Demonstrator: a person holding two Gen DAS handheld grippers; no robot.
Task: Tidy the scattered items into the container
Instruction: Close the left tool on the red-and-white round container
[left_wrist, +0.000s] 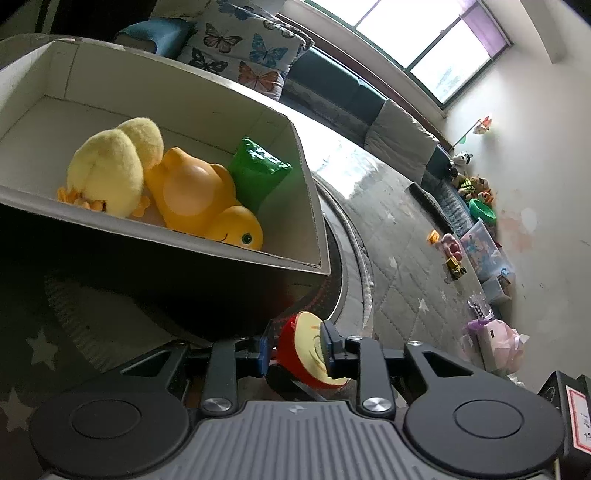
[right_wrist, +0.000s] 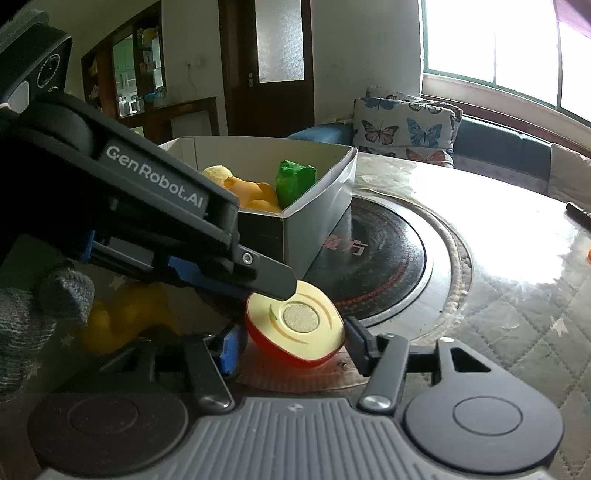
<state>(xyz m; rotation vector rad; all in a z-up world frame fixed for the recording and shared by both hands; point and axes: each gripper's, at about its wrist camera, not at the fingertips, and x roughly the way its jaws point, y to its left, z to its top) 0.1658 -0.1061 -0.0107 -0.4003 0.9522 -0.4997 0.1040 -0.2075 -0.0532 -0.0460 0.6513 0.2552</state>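
1. Left gripper (left_wrist: 295, 345): its fingers pinch a red plastic toy apple half (left_wrist: 306, 354) with a cream cut face. One pad lies flat on the cut face; the other is at the red skin side. Judged a carrying grip.

2. Right gripper (right_wrist: 293, 339): its fingers stand either side of the same toy apple half, cut face and round fastening patch turned upward between them. The far finger looks to touch the apple's rim. Whether the near blue pad presses cannot be told, so this reads as a steadying hold at most.

3. Open white cardboard box (left_wrist: 310, 206): beyond and above the left fingertips, and the task's container. It already holds a pale yellow plush chick (left_wrist: 107, 170), an orange rubber duck (left_wrist: 199, 195) and a green crinkled packet (left_wrist: 255, 170). The near wall rises between the fingers and the interior, so the apple would need lifting over that edge. The floor behind the packet is bare.

4. Yellow moulded toy (right_wrist: 122, 317): on the desk, to the left of the right fingers, beneath the left gripper's body and still outside the box.

5. Grey knitted glove (right_wrist: 22, 325): on the hand at the left border.

6. Desk (right_wrist: 517, 314): round with a quilted cover and a dark circular inset (right_wrist: 388, 266) beside the box. There is open room to the right of the fingers.
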